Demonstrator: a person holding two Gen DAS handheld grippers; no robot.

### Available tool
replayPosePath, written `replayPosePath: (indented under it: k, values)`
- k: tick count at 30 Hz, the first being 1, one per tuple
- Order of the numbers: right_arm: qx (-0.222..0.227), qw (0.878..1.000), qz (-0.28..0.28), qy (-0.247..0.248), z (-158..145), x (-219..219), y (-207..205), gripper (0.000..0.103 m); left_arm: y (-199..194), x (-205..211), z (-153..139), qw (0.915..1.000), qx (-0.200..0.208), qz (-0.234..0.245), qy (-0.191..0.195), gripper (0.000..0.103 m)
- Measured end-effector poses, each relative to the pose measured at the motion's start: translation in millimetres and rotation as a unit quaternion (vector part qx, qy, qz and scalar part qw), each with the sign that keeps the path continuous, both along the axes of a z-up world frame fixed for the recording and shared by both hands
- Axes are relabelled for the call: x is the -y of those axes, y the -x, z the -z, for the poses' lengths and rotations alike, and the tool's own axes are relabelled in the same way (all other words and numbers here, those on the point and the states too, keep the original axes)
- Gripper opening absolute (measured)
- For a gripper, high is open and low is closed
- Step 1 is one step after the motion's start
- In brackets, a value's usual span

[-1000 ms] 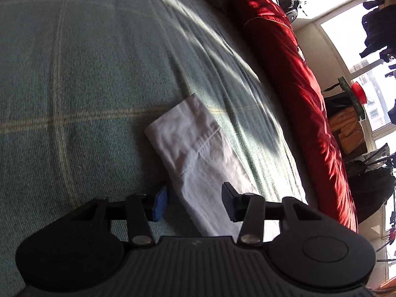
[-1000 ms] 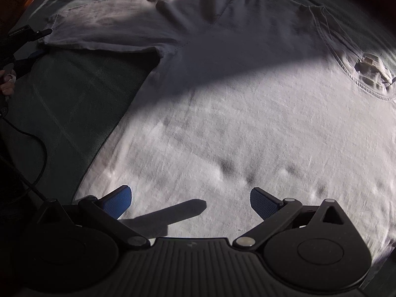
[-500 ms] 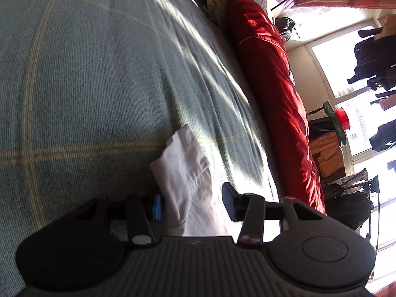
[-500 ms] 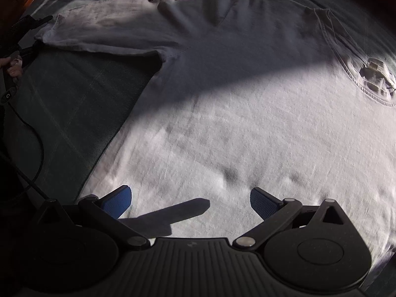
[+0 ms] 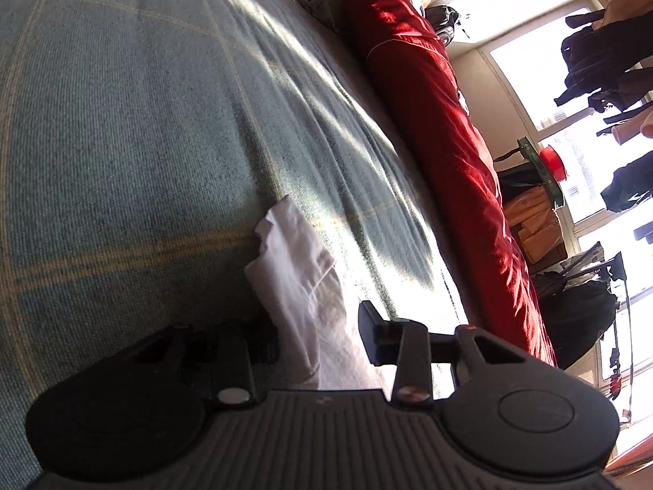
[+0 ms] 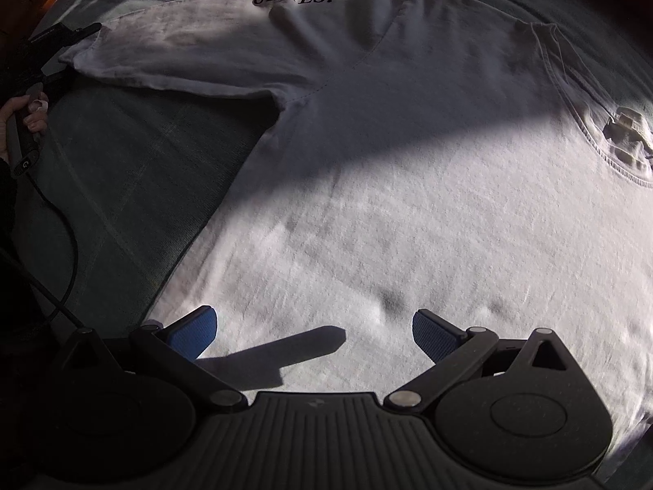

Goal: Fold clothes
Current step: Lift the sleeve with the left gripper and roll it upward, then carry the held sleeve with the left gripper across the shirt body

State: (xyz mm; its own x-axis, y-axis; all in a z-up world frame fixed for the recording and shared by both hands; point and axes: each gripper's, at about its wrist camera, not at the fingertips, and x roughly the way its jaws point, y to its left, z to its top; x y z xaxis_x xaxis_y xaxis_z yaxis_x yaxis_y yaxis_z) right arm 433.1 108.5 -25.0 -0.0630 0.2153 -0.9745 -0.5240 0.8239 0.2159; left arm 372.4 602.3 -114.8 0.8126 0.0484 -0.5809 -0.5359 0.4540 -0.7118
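Note:
A white T-shirt (image 6: pixel 408 204) lies flat on a green bedspread (image 6: pixel 122 163), with its collar (image 6: pixel 604 139) at the right and its sleeve (image 6: pixel 183 53) stretched to the far left. My right gripper (image 6: pixel 314 330) hovers open over the shirt's body near its hem side, holding nothing. In the left wrist view the sleeve end (image 5: pixel 294 257) looks bunched and runs between the fingers of my left gripper (image 5: pixel 316 335), which still show a gap. In the right wrist view the left gripper (image 6: pixel 75 51) straddles the cuff.
A red quilt (image 5: pixel 428 122) lies rolled along the far side of the bed (image 5: pixel 122 122). Beyond it are a window and piled belongings. A hand (image 6: pixel 20 114) holds the left tool at the bed's edge, and a black cable (image 6: pixel 69 245) trails from it.
The left gripper has tilted and slid further onto the sleeve end, which went from flat to crumpled. The right gripper has stayed almost still above the shirt.

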Motion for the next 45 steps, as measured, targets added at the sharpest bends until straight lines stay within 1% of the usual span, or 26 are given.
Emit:
replayPosePath:
  k: [2,5,7,10,16,21,23,26,30,32,35,38,41,45]
  values:
    - [0.001,1.000,0.000,-0.001,0,-1,0,0.103,-1,2,-1,0.9997,-0.018,0.001,-0.017,0.013]
    - [-0.002,1.000,0.005,0.000,2,0,1,0.103,-2,5,-6,0.9992,-0.029,0.003,-0.028,0.010]
    - [-0.002,1.000,0.008,0.001,2,1,2,0.103,-4,8,-11,0.9982,-0.042,0.007,-0.044,0.010]
    - [0.001,1.000,0.014,0.001,0,5,3,0.103,-5,12,-18,0.9971,-0.052,0.006,-0.056,0.010]
    - [0.012,1.000,0.021,-0.004,-5,9,3,0.103,-8,22,-36,0.9942,-0.060,0.020,-0.087,0.010]
    - [0.018,0.999,0.031,-0.033,-5,9,-2,0.103,-13,33,-56,0.9900,-0.058,0.041,-0.122,0.010]
    - [0.018,0.997,0.041,-0.058,-5,9,-6,0.103,-17,39,-63,0.9866,-0.062,0.054,-0.141,0.010]
    - [0.019,0.994,0.055,-0.091,-5,7,-12,0.103,-22,46,-71,0.9830,-0.066,0.070,-0.156,0.010]
    - [0.028,0.992,0.062,-0.102,-4,5,-16,0.103,-27,56,-83,0.9784,-0.066,0.085,-0.177,0.010]
    - [0.035,0.993,0.060,-0.098,-4,4,-17,0.103,-28,61,-88,0.9757,-0.068,0.091,-0.187,0.010]
    - [0.044,0.992,0.062,-0.099,-5,6,-17,0.103,-28,67,-94,0.9749,-0.070,0.094,-0.190,0.010]
    - [0.052,0.991,0.066,-0.100,-6,8,-18,0.103,-28,71,-100,0.9780,-0.070,0.090,-0.175,0.010]
    - [0.061,0.990,0.070,-0.102,-8,10,-17,0.103,-30,80,-109,0.9766,-0.065,0.098,-0.180,0.010]
    - [0.068,0.991,0.068,-0.096,-10,13,-9,0.103,-37,98,-121,0.9729,-0.062,0.122,-0.187,0.010]
